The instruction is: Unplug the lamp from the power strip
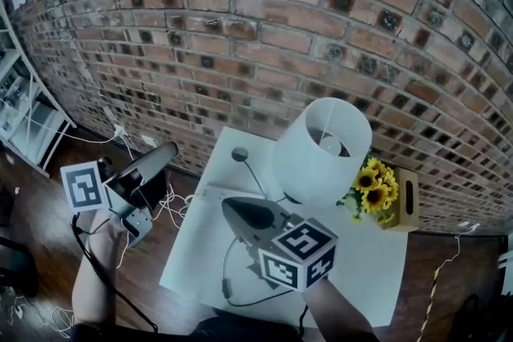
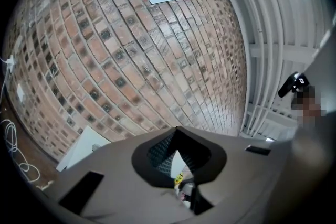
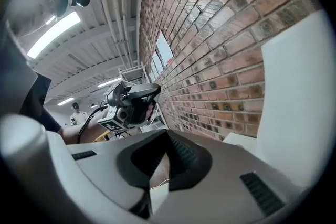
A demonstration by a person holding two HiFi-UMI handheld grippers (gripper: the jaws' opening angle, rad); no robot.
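Observation:
The lamp with its white shade stands on the white table; the shade also fills the right side of the right gripper view. A black cord with an inline switch loops over the table's front. At the foot of the brick wall lies a white block with cords, possibly the power strip. My left gripper hangs over the floor left of the table, shut and empty. My right gripper hovers above the table in front of the lamp, its jaws together with nothing held.
Sunflowers sit in a wooden box right of the lamp. White cables tangle on the wooden floor beside the table. A white rack stands at the far left. The brick wall runs close behind the table.

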